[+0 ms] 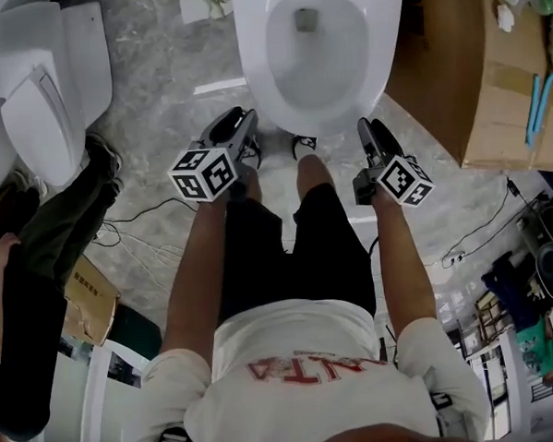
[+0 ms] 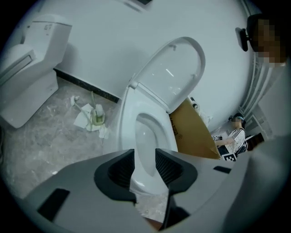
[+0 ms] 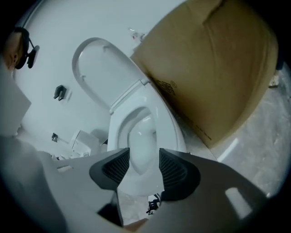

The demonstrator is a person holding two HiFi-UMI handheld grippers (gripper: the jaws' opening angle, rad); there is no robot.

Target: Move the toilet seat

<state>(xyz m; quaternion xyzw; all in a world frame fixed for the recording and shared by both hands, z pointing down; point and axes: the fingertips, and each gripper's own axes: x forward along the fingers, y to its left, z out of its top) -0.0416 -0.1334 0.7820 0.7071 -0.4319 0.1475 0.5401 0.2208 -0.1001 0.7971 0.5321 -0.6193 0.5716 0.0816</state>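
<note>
- Standing at the bowl [image 1: 318, 47], a person holds both grippers low by the knees, aimed at its front.
- L gripper [image 1: 239, 118]: jaws wide apart, nothing between them, only the bowl's front shows thru the gap.
- R gripper [image 1: 366, 128]: same, wide and empty, clear of the rim.
- Seat [image 2: 175, 73] is tipped up, leaning back toward the wall [image 2: 113, 45], joined at the hinge [image 2: 134, 85] at the bowl's rear. It's well apart from both grippers. Can't tell whether a separate ring lies on the rim.
- Handling, my guess: hard plastic, stiff, fairly light, glossy so prob slippery under the pads. It swings on the hinge only, so it'll follow an arc, not lift free.
- Best hold is prob the free top edge, far from the hinge, pinching the thin lip. One gripper per side would stop twist.
- Risk: let go past balance and it slams on the ceramic, so lower it w/ grip kept on.
- Box [image 1: 472, 76] sits just beside the bowl's right, so there's little room on the R side.
</note>
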